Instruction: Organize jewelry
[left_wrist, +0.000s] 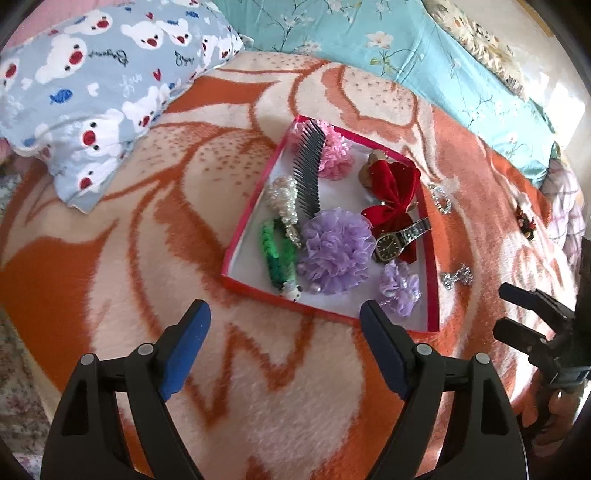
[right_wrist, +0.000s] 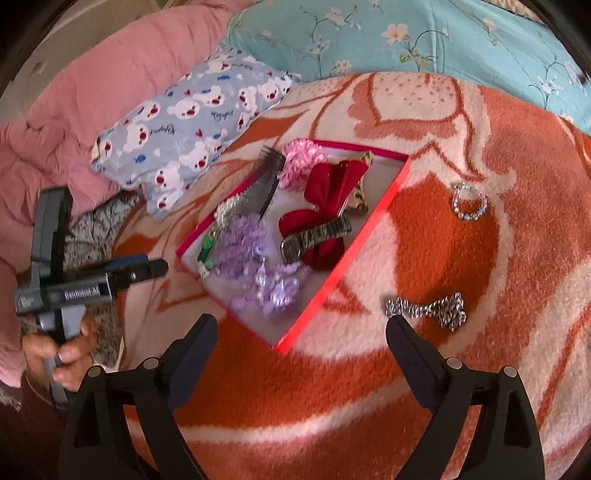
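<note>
A shallow red box (left_wrist: 255, 210) (right_wrist: 354, 243) lies on the bed and holds a black comb (left_wrist: 308, 173), a pearl piece (left_wrist: 282, 201), a green clip (left_wrist: 279, 254), purple flowers (left_wrist: 336, 249), a pink flower (left_wrist: 334, 155), a red bow (left_wrist: 393, 184) and a watch (left_wrist: 391, 245) (right_wrist: 314, 236). Outside it on the blanket lie a silver chain (right_wrist: 428, 308) (left_wrist: 458, 277), a crystal bracelet (right_wrist: 469, 201) (left_wrist: 441, 197) and a small dark red piece (left_wrist: 526, 221). My left gripper (left_wrist: 286, 325) is open and empty just before the box. My right gripper (right_wrist: 301, 334) is open and empty, its right finger beside the chain.
An orange and cream blanket (left_wrist: 147, 221) covers the bed. A blue bear pillow (left_wrist: 92, 92) and a teal floral pillow (right_wrist: 406, 37) lie behind the box. A pink quilt (right_wrist: 74, 110) lies at the far left.
</note>
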